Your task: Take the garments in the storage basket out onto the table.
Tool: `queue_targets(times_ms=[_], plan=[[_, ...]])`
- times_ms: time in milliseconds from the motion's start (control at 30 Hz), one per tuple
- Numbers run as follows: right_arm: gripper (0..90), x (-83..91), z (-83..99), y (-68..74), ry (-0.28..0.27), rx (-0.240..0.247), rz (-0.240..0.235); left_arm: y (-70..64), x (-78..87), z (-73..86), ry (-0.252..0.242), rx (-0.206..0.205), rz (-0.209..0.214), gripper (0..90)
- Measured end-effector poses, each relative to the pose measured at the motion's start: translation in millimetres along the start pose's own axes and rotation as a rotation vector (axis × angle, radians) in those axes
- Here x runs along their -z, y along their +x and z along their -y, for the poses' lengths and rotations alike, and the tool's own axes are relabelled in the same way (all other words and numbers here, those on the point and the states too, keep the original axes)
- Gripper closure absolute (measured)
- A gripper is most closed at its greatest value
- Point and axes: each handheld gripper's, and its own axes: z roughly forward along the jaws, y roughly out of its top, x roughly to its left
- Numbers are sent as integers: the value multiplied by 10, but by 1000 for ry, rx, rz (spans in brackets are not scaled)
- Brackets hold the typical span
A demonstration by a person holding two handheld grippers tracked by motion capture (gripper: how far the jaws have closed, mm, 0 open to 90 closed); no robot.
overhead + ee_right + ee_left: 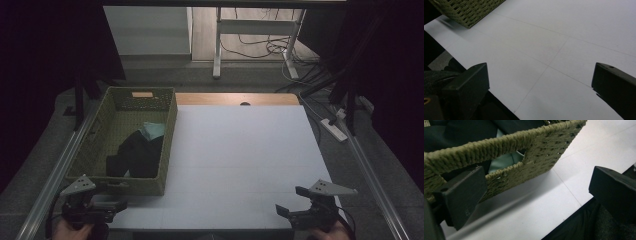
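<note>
— Where are the clothes (137, 150) found?
— In the basket (169, 132), ahead of the left gripper (107, 206) (the nearer one), jaws spread, nothing held.
— The right gripper (295, 205)?
— Likewise parted, well apart.

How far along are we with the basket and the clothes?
Done: nothing that can be told. The dark garment and a pale green one lie in the basket; the white tabletop holds no clothes.
In hand: nothing. The left tool is open at the basket's near wall; the right tool is open over the tabletop.
Left: probably reaching in for the first garment.
</note>
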Motion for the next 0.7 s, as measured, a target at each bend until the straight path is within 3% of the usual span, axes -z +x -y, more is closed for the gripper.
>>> queue_targets(times_ms=[167,700], plan=[[13,4,1,-14,-2,-11,-18,11,-6,-3,6,2,13,14],[15,-35,-8,11,35,24,-43,13,-23,-22,13,-6,30,0]])
